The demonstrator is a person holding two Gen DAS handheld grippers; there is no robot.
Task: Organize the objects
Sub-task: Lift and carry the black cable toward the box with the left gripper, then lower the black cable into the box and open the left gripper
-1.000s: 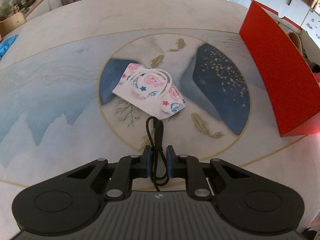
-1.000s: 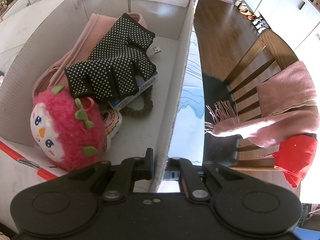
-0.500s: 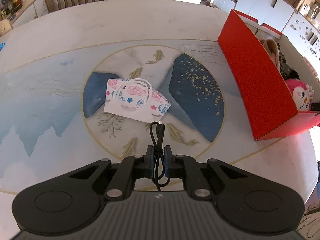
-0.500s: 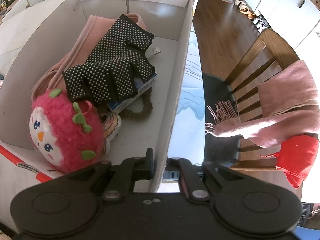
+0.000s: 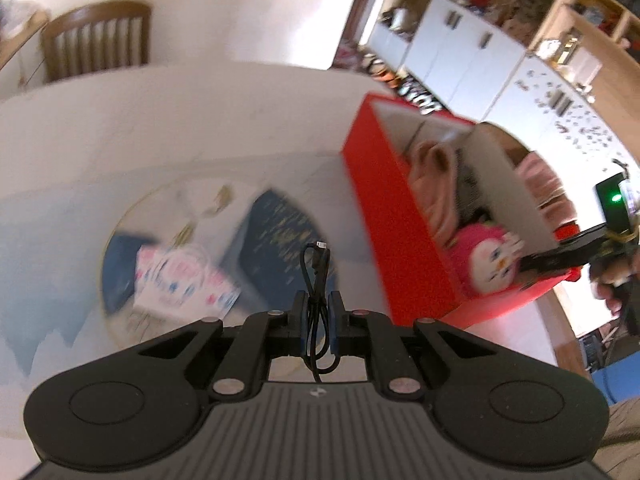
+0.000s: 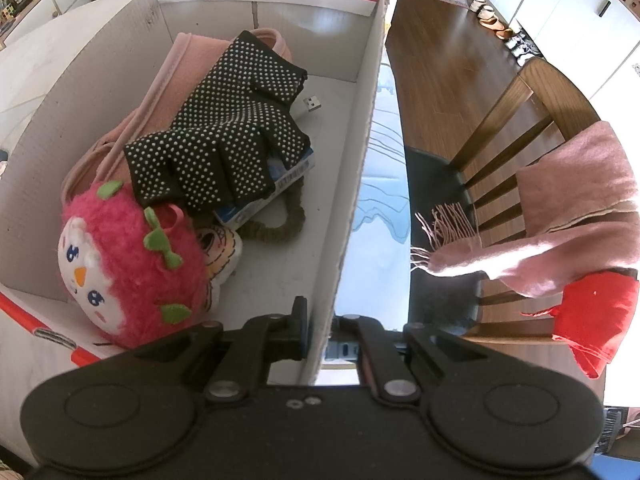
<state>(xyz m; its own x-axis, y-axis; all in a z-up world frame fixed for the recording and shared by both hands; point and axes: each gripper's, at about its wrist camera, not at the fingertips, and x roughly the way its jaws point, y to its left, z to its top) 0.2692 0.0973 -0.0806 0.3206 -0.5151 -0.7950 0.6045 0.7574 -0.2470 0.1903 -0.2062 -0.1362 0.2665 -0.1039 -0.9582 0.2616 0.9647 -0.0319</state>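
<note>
My left gripper (image 5: pixel 318 304) is shut on a coiled black cable (image 5: pixel 316 276) and holds it above the table, left of the red box (image 5: pixel 404 240). A patterned face mask (image 5: pixel 180 284) lies on the table to the left. My right gripper (image 6: pixel 318 320) is shut on the box's right wall (image 6: pixel 356 184). Inside the box lie a pink plush toy (image 6: pixel 132 260), black dotted gloves (image 6: pixel 232 136), a pink cloth (image 6: pixel 176 80), a brown hair tie (image 6: pixel 276 228) and a USB plug (image 6: pixel 312 102). The right gripper also shows in the left wrist view (image 5: pixel 560 258).
A wooden chair (image 6: pixel 520 140) with a pink scarf (image 6: pixel 560 220) and a red cloth (image 6: pixel 596 320) stands right of the table. Another chair (image 5: pixel 96 46) stands at the far side. White cabinets (image 5: pixel 480 60) line the back right.
My left gripper has lifted and swung right toward the red box with the cable in it; the view is blurred. The mask stays on the table. My right gripper has held still on the box wall.
</note>
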